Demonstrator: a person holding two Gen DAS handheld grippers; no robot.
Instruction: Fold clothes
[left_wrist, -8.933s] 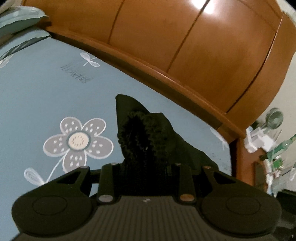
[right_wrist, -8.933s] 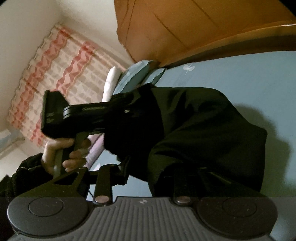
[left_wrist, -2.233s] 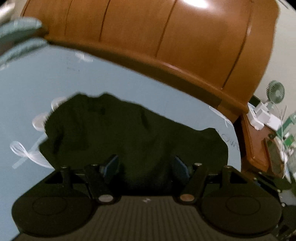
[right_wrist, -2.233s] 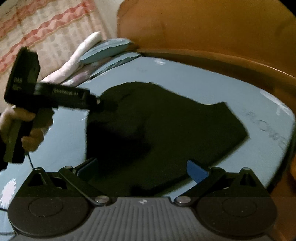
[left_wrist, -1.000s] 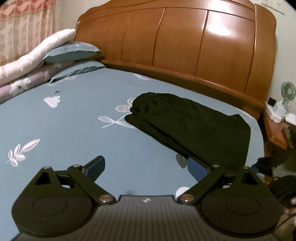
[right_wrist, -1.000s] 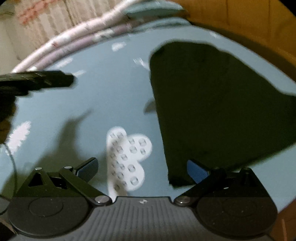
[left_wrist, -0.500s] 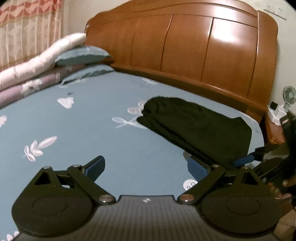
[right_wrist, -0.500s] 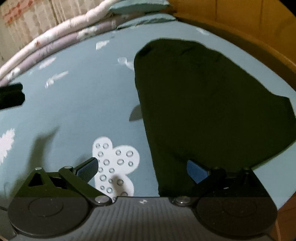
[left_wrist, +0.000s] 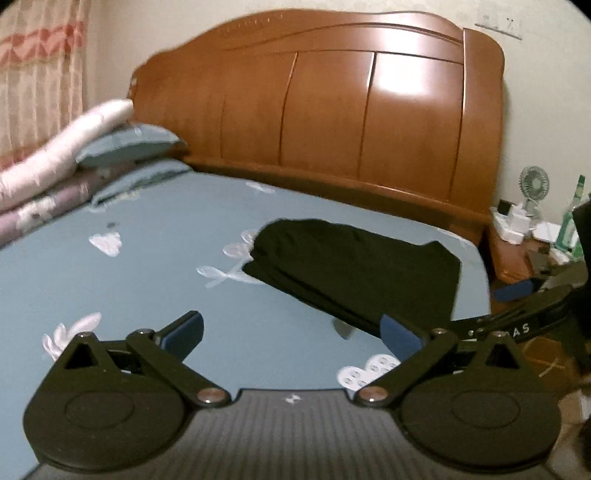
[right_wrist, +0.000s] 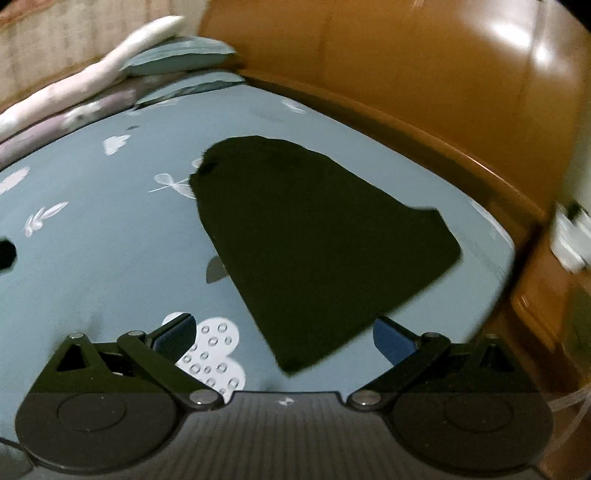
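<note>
Black folded garment (left_wrist: 354, 266) flat on blue bed (left_wrist: 147, 273) near headboard; left hand-held gripper (left_wrist: 291, 332) just opened wider, right hand-held gripper (right_wrist: 284, 332) wide open, both empty.

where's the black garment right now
The folded black garment lies flat on the blue floral sheet, toward the bed's right side below the wooden headboard. In both wrist views it sits beyond the open grippers, untouched.

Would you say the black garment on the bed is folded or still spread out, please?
Folded. The black garment lies flat on the blue bedsheet as a compact shape, with stacked layers showing along its near edge, and neither hand-held gripper touches it.
</note>
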